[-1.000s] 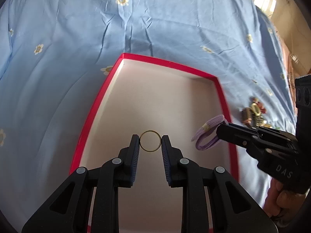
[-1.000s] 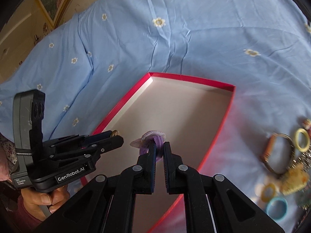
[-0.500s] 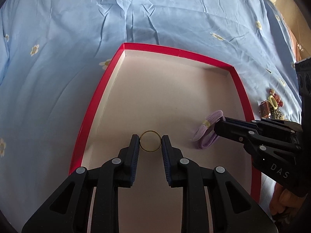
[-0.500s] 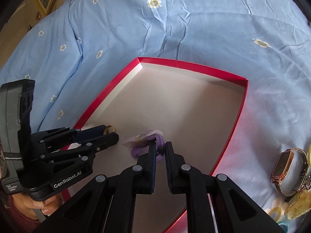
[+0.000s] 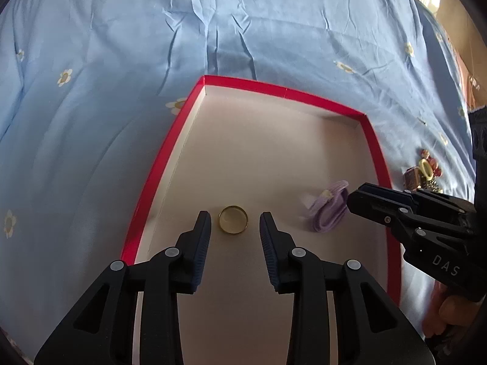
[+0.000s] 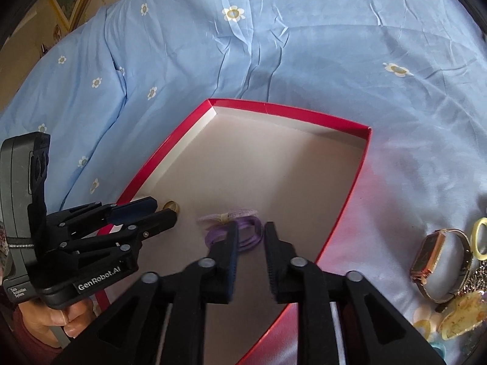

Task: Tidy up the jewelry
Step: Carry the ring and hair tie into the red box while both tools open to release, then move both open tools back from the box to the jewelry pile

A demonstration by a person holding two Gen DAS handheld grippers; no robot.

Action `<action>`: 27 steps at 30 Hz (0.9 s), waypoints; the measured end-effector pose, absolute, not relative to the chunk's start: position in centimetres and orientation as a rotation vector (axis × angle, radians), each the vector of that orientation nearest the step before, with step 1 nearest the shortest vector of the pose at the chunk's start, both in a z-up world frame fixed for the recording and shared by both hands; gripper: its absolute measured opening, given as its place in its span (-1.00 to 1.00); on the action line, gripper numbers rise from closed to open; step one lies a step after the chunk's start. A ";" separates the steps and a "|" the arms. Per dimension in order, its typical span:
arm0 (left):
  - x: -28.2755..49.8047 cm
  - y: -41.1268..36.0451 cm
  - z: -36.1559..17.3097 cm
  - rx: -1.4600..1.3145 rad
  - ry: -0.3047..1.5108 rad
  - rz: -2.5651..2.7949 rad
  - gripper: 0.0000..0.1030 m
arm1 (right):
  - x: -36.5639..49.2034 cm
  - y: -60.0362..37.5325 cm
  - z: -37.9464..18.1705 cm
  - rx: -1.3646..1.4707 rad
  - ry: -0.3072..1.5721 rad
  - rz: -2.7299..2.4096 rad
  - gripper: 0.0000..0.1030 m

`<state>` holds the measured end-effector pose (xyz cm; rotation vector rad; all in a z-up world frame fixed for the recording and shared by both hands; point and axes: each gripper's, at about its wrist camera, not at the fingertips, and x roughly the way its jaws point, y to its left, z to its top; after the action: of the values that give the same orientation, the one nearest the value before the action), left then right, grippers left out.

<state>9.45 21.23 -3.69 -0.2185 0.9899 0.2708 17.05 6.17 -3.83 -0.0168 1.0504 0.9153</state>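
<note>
The thin round gold metal ring (image 5: 233,219) lay flat on the pale floor of the shallow red-edged cardboard box (image 5: 153,179), which sat on the bed's soft, wrinkled blue sheet with little daisies (image 5: 121,60). The ring looked hard, smooth, shiny and very light, so I think it would slip or roll away easily. The best hold would be a pinch across its two outer sides.

The left hand-held gripper (image 5: 234,223) had its two black fingers on either side of the ring, not touching it. Its jaws were opening, and the ring was loose between them.

The soft purple hair tie with a pale bow (image 6: 234,228) also lay in the box, just beside the ring. It looked floppy, stretchy and light, so it would squash when pinched. Any part of its loop should be fine to grab. The right hand-held gripper (image 6: 250,232) was right over it with its jaws opening too, holding nothing.

More jewelry waited on the sheet outside the box: a rose-gold square watch with a thin hard band (image 6: 438,258) and a pale yellow plastic ring (image 6: 480,237).
</note>
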 end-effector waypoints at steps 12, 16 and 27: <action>6.3 19.2 -2.0 -0.310 0.944 0.255 -0.30 | 15.1 2.2 -0.9 0.047 0.982 0.908 -0.55; 5.4 17.3 -1.5 -0.328 0.936 0.215 -0.30 | 14.5 -1.1 -0.6 0.069 0.976 0.867 -0.48; 5.1 11.5 -1.3 -0.317 0.947 0.104 -0.16 | 13.2 -9.9 -0.2 0.108 0.953 0.726 -0.33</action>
<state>5.09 11.50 -1.26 -0.3173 0.9466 0.1036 13.19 -9.88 -0.16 0.1078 0.9532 0.7262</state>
